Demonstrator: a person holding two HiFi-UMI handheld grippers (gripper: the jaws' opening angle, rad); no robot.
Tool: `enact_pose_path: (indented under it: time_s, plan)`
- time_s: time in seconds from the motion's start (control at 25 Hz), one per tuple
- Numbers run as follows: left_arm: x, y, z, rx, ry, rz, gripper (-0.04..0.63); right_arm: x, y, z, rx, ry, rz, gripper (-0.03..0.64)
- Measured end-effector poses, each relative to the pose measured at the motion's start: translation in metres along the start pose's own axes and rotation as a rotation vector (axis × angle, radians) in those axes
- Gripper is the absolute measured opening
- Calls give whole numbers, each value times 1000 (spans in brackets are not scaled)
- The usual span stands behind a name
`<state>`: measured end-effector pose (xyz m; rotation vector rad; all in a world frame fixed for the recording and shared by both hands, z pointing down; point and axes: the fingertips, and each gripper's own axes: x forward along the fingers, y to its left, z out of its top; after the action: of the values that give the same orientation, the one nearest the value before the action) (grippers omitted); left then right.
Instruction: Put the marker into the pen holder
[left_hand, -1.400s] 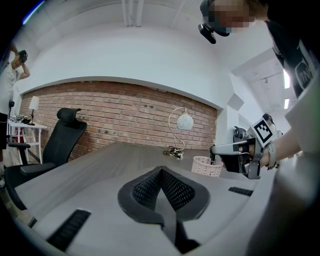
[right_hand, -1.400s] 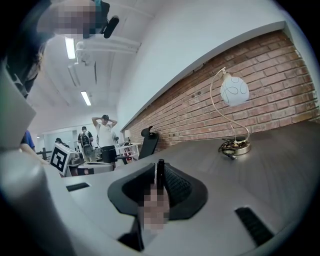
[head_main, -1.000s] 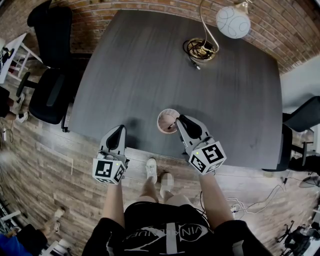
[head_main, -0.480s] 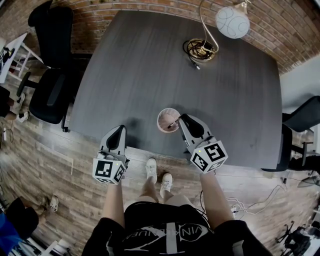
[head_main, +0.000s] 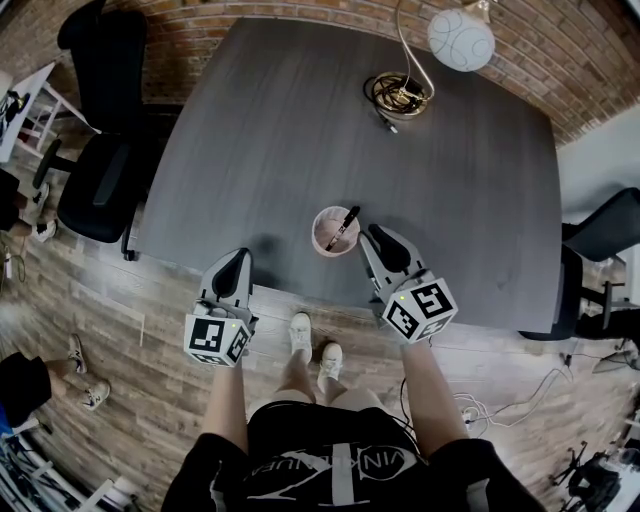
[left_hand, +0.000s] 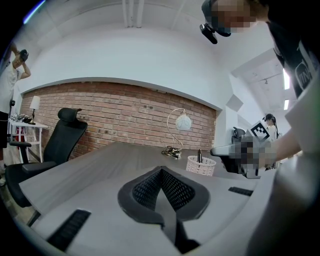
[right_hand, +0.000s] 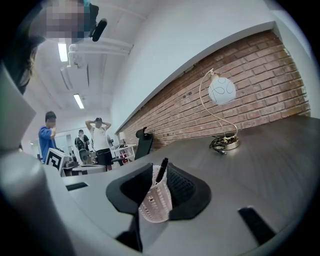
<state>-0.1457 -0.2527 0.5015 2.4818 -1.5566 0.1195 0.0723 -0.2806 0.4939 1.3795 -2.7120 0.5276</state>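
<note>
A pink mesh pen holder (head_main: 335, 232) stands near the front edge of the dark table (head_main: 300, 120). A black marker (head_main: 342, 226) leans inside it, its tip sticking out over the rim. My right gripper (head_main: 372, 240) is just to the right of the holder, open and holding nothing. In the right gripper view the holder (right_hand: 156, 200) and the marker (right_hand: 161, 170) show in the gap of that gripper (right_hand: 159, 171). My left gripper (head_main: 238, 264) hovers shut at the table's front edge, left of the holder. The left gripper view has its gripper (left_hand: 162, 172) closed, with the holder (left_hand: 201, 165) far right.
A globe lamp (head_main: 461, 38) with a coiled cable at its base (head_main: 402, 97) stands at the table's far side. Black office chairs sit at the left (head_main: 95, 190) and right (head_main: 610, 240). People stand in the background of the right gripper view.
The right gripper has let go of the marker and drawn back to the right of the holder. The marker now leans in the holder on its own. The left gripper has stayed put.
</note>
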Motion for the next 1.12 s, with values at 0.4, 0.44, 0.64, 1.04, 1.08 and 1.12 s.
enact_pose_path:
  time_s: [0.4, 0.44, 0.64, 1.04, 1.08, 1.12]
  plan:
    - [-18, -15, 10, 12, -29, 1, 14, -27, 10, 10, -32, -29, -5, 74]
    - [-20, -17, 12, 13, -33, 1, 14, -30, 12, 12, -35, -31, -3, 69]
    - [-29, -26, 20, 22, -52, 5, 14, -43, 17, 18, -48, -46, 3, 55]
    - [-51, -36, 38, 36, -91, 22, 14, -63, 31, 33, -54, -80, 24, 35]
    - [-53, -37, 40, 38, -95, 23, 14, -65, 32, 35, -58, -82, 27, 34]
    - [-54, -38, 43, 39, -99, 24, 14, -66, 33, 36, -61, -83, 30, 34]
